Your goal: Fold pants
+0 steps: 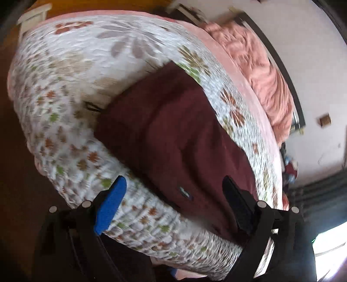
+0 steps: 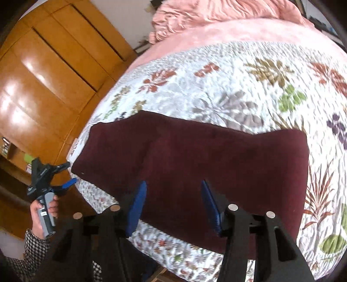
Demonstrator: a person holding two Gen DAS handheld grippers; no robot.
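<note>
Dark maroon pants (image 2: 195, 156) lie flat in a wide folded band on a floral quilt (image 2: 238, 76) near the bed's front edge. My right gripper (image 2: 173, 182) hovers over their near edge, its blue pads apart and pressing on nothing. In the left wrist view the same pants (image 1: 173, 130) stretch away from me, with a small label near the closest edge. My left gripper (image 1: 174, 178) is open wide above that end, with nothing between its fingers. The right wrist view shows a hand (image 2: 43, 214) holding the left gripper off the bed's left corner.
A crumpled pink blanket (image 2: 216, 13) is heaped at the head of the bed, also seen as a pink blanket (image 1: 260, 65) at the far right. A wooden wardrobe (image 2: 43, 65) stands left of the bed. The quilt drops off at the bed's front edge (image 2: 173, 249).
</note>
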